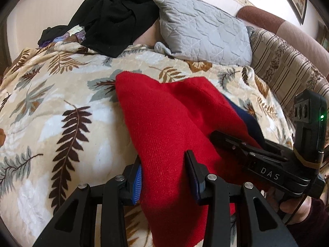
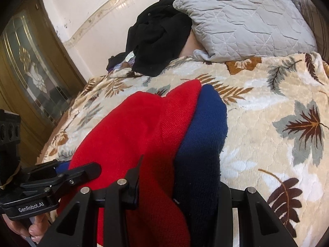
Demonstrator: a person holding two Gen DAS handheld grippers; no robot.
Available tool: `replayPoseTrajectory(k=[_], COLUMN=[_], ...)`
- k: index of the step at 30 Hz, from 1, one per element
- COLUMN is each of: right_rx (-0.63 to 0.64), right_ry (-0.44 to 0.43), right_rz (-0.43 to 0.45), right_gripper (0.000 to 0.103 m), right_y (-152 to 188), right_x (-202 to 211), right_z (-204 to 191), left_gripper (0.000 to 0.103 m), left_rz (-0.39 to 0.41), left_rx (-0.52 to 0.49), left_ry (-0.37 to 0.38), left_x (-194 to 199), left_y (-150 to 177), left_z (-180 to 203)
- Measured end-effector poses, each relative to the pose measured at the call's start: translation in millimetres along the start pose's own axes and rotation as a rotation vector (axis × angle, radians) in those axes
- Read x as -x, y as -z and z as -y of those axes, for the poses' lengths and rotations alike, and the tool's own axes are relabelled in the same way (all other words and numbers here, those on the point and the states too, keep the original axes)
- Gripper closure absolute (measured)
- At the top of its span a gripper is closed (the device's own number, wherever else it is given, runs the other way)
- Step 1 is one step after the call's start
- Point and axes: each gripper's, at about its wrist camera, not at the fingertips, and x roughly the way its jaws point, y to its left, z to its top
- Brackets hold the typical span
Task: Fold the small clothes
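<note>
From the left wrist view, the left gripper (image 1: 166, 177) is clamped part-way closed on the near edge of a red knit garment (image 1: 164, 119), its blue-padded fingers (image 1: 137, 182) pressing the cloth from both sides. The garment stretches away across a leaf-patterned blanket (image 1: 51, 103) (a navy part peeks out on the right). The right gripper (image 1: 218, 136) reaches in from the right, at the garment's right edge. Behind lie a grey quilted pillow (image 1: 205, 33) and a black clothes heap (image 1: 115, 18).

From the right wrist view, the right gripper (image 2: 176, 187) is likewise part-closed, gripping the red and navy (image 2: 205, 127) layers together. The left gripper (image 2: 90, 168) bites the red edge at left.
</note>
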Motion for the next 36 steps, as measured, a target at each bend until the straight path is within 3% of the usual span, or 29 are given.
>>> replayPoseTrajectory(k=[19,36], right_rx=[0.075,0.073], right_ry=[0.087,0.118], right_rz=[0.002,-0.015], right_gripper=[0.060,0.053], right_y=[5.4,6.9], right_x=[-2.0,-1.5], right_z=[-18.3,-19.4], left_gripper=[0.057,0.048], left_rz=[-0.031,-0.027], left_rx=[0.012,-0.002], left_ry=[0.013,-0.006], left_x=[-7.5,-7.1], left_y=[9.7,11.4], left_z=[-16.5,-17.2])
